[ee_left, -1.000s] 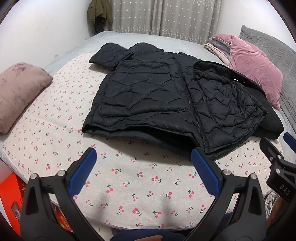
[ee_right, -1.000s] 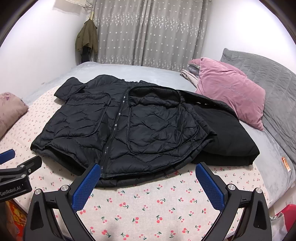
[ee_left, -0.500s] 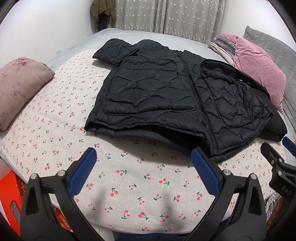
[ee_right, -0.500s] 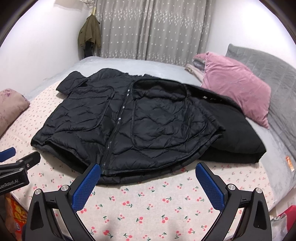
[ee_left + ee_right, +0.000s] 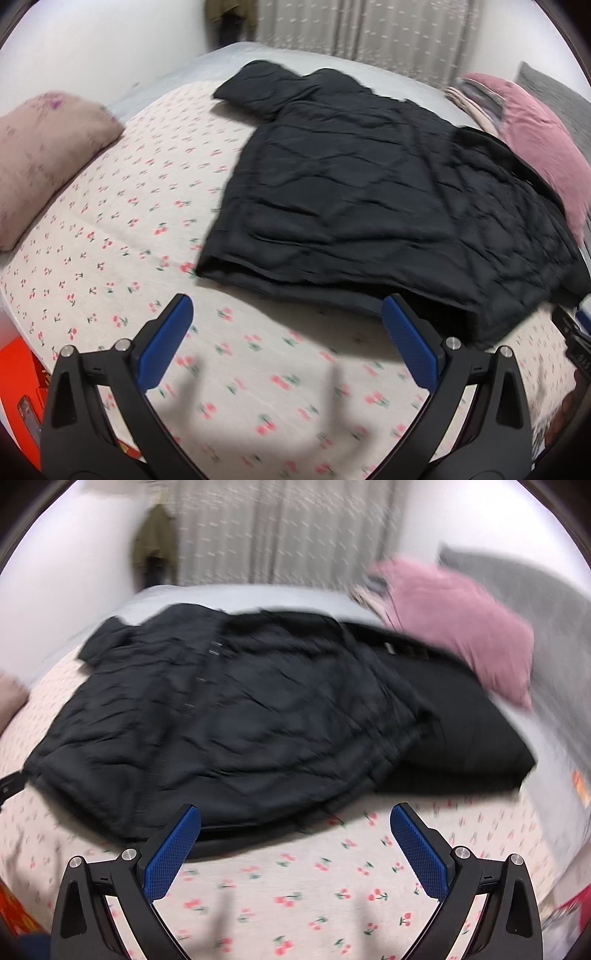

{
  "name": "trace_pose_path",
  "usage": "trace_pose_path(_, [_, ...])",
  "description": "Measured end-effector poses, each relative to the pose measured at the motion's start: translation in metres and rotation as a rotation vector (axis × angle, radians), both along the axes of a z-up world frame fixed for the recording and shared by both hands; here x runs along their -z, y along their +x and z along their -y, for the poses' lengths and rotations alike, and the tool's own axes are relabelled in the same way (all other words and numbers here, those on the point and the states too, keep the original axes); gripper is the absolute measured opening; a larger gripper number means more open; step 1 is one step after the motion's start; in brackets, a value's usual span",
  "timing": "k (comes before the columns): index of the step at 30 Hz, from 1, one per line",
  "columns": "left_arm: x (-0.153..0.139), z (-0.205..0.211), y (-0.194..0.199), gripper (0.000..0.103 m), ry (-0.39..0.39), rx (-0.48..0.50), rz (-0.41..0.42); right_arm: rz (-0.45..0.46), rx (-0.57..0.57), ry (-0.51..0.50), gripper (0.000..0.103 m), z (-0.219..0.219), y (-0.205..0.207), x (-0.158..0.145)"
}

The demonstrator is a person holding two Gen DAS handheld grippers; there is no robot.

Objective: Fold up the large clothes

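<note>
Lying flat on cherry-print sheet (image 5: 110, 229): black quilted jacket (image 5: 354, 199), puffy, creased, sleeves folded in, hem nearest. Left gripper (image 5: 288, 332) fingers wide apart, empty, just short of hem. Right gripper (image 5: 295, 834) likewise, spread, holding nothing. Both views blurred.

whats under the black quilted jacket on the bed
The black quilted jacket lies on the cherry-print sheet, its right side overlapping a folded black garment. Whatever lies beneath its middle is covered.
</note>
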State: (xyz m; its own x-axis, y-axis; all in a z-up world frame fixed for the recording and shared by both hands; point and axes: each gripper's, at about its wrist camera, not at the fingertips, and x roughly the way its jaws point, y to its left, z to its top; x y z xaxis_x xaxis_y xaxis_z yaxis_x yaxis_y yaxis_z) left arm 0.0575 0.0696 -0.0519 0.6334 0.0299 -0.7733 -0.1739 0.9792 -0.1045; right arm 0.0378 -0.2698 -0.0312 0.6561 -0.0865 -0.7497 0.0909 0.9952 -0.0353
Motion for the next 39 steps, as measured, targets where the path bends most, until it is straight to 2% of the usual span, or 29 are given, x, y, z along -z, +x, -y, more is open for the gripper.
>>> trace_pose_path(5, [0.024, -0.034, 0.021, 0.102, -0.043, -0.078, -0.067, -0.085, 0.118, 0.294, 0.103, 0.076, 0.023, 0.039])
trace_pose_path(8, [0.044, -0.036, 0.038, 0.097, -0.104, -0.071, -0.127, -0.131, 0.182, 0.435, 0.103, 0.101, 0.039, 0.066])
trace_pose_path(10, [0.055, -0.031, 0.047, 0.095, -0.122, -0.056, -0.163, -0.147, 0.188, 0.481, 0.103, 0.103, 0.048, 0.076])
trace_pose_path(12, [0.064, -0.025, 0.055, 0.093, -0.122, -0.050, -0.190, -0.124, 0.188, 0.429, 0.103, 0.099, 0.052, 0.074])
trace_pose_path(13, [0.065, -0.022, 0.056, 0.092, -0.109, -0.052, -0.183, -0.122, 0.172, 0.432, 0.099, 0.095, 0.054, 0.072])
trace_pose_path(14, [0.063, -0.020, 0.059, 0.083, -0.100, -0.045, -0.168, -0.116, 0.154, 0.442, 0.095, 0.091, 0.057, 0.069])
trace_pose_path(15, [0.061, -0.018, 0.061, 0.064, -0.103, -0.037, -0.154, -0.111, 0.140, 0.444, 0.082, 0.088, 0.059, 0.067])
trace_pose_path(16, [0.059, -0.020, 0.065, 0.050, -0.116, -0.036, -0.136, -0.109, 0.115, 0.442, 0.057, 0.082, 0.062, 0.065])
trace_pose_path(17, [0.057, -0.023, 0.066, 0.019, -0.147, -0.037, -0.126, -0.117, 0.090, 0.444, 0.044, 0.076, 0.065, 0.065])
trace_pose_path(18, [0.057, -0.029, 0.068, 0.012, -0.219, -0.032, -0.115, -0.124, 0.071, 0.454, 0.021, 0.072, 0.068, 0.066])
trace_pose_path(19, [0.057, -0.035, 0.068, 0.011, -0.258, -0.043, -0.113, -0.128, 0.050, 0.475, 0.014, 0.068, 0.071, 0.067])
trace_pose_path(20, [0.057, -0.040, 0.068, 0.010, -0.282, -0.056, -0.111, -0.128, 0.040, 0.490, 0.013, 0.065, 0.074, 0.067])
trace_pose_path(22, [0.053, -0.048, 0.060, 0.009, -0.279, -0.083, -0.084, -0.116, 0.018, 0.504, 0.010, 0.060, 0.076, 0.060])
trace_pose_path(26, [0.040, -0.061, 0.037, 0.008, -0.301, -0.127, -0.037, -0.073, -0.036, 0.515, 0.008, 0.054, 0.067, 0.029])
trace_pose_path(34, [0.004, -0.063, -0.029, 0.007, -0.205, -0.143, 0.002, -0.064, -0.150, 0.585, 0.007, 0.053, 0.031, -0.010])
trace_pose_path(37, [-0.004, -0.071, -0.052, 0.007, -0.155, -0.169, 0.024, -0.100, -0.227, 0.570, 0.007, 0.038, 0.019, -0.009])
trace_pose_path(39, [-0.003, -0.074, -0.053, 0.007, -0.135, -0.156, 0.013, -0.116, -0.250, 0.517, 0.007, 0.025, 0.013, -0.006])
